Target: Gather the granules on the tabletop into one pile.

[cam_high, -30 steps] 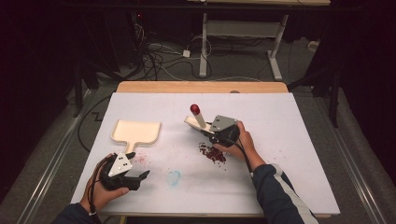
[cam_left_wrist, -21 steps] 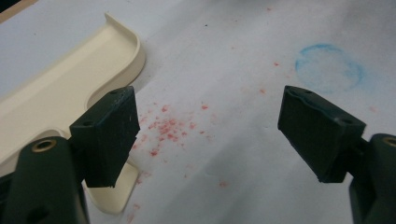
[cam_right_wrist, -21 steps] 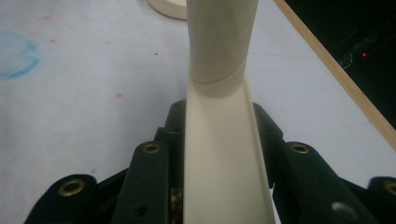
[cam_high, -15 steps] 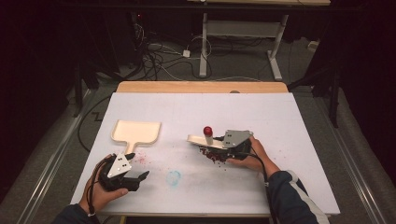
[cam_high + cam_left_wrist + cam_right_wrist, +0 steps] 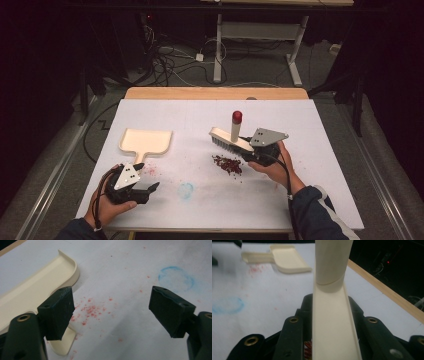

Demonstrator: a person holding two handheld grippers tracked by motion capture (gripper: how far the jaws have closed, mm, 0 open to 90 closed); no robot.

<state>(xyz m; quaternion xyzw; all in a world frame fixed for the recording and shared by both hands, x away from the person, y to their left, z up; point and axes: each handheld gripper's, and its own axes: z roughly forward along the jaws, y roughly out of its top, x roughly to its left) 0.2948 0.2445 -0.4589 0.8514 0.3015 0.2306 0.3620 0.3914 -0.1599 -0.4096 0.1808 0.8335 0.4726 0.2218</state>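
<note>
My right gripper (image 5: 253, 149) is shut on the back end of a cream hand brush (image 5: 229, 139), whose upright handle has a red tip (image 5: 237, 116). The brush hangs just above the table, up and to the left of a small pile of dark red crumbs (image 5: 227, 164). In the right gripper view the brush body (image 5: 332, 322) runs between the jaws of the right gripper (image 5: 329, 341). A cream dustpan (image 5: 146, 141) lies flat at the left. My left gripper (image 5: 148, 176) rests open below it. Seen from the left gripper (image 5: 115, 312), the dustpan (image 5: 32, 290) is at the left and faint red specks (image 5: 90, 311) lie ahead.
A blue smudged ring (image 5: 185, 190) marks the white table cover (image 5: 330, 150) between the two hands. The wooden table edge (image 5: 215, 93) runs along the back. Cables and desk legs lie on the dark floor beyond.
The right gripper carried the brush to the right and a little up, off the crumb pile, and the handle now stands more upright. The left gripper stayed put.
</note>
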